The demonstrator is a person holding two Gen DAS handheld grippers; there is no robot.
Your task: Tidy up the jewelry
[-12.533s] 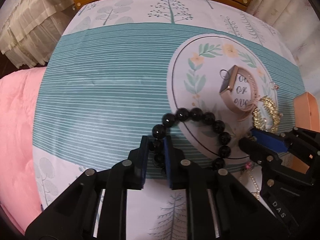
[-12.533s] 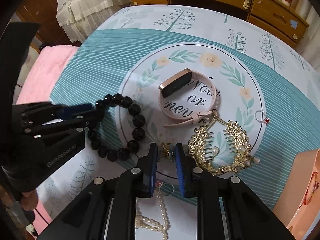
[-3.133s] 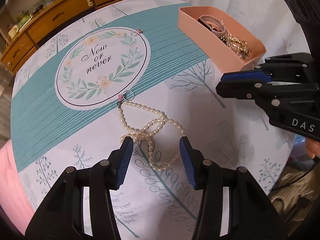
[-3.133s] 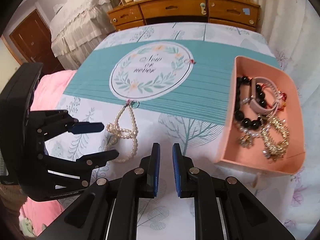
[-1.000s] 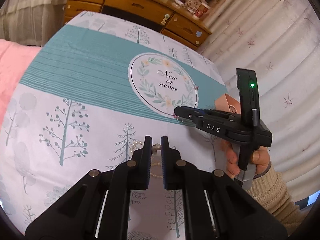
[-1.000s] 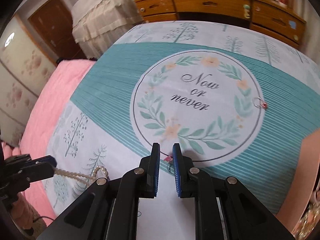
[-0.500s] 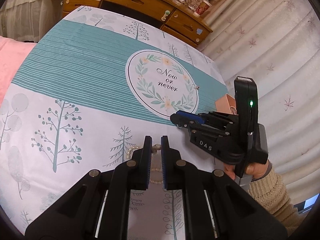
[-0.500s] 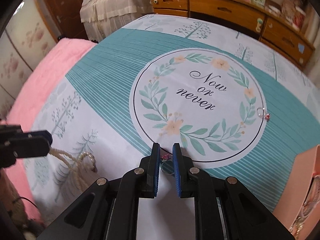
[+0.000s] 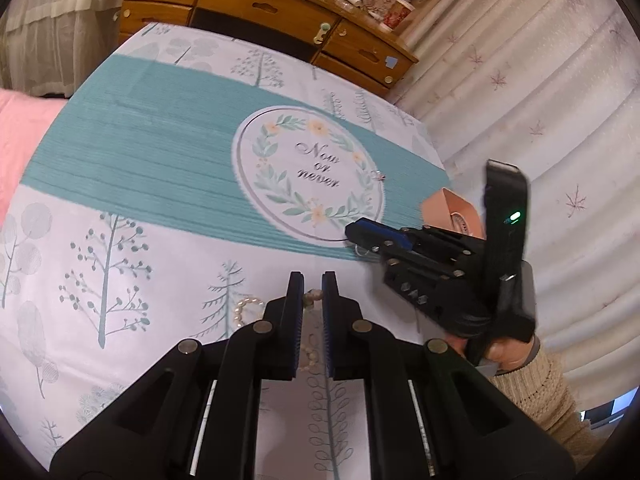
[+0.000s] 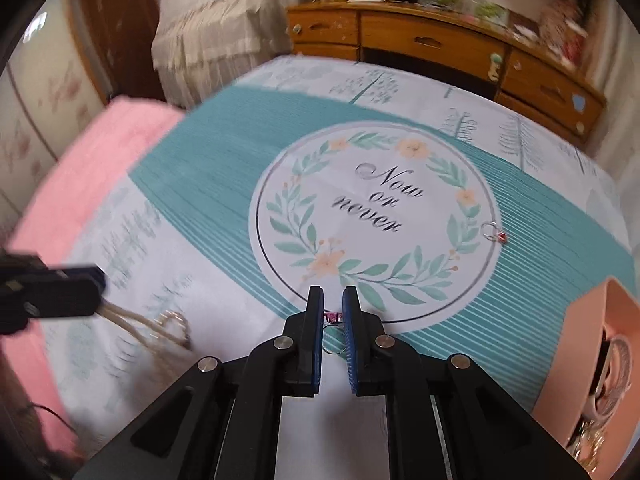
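Left wrist view has the left tongs [image 9: 311, 293] nearest, their pads closed on a pearl necklace [image 9: 245, 307], with one bead showing at the tips and a loop of pearls lying on the tree-print tablecloth [image 9: 120, 264] just to the left. To the right and a little farther, the right tongs [image 9: 362, 236] sit in a person's hand [image 9: 500, 354] with a knitted cream sleeve [image 9: 540, 392], their tips down at the near rim of the printed wreath circle [image 9: 310, 172]. From the right wrist view those tongs are closing, and their blue pads nip a small ring with a pink stone [image 10: 333, 322] between them; the wire hoop hangs below the pads, right at the circle's near edge. Far left in that view the left tongs draw the necklace up in taut strands from the worktop. At the near right stands a peach tray [image 10: 588, 344] holding other pieces, blurred. Farther off, on the right rim of the circle, lies a second ring with a red stone [image 10: 495, 233]. Beyond the worktop stand a wooden dresser [image 10: 440, 44] and, to the left, a pink bedspread [image 10: 80, 168].
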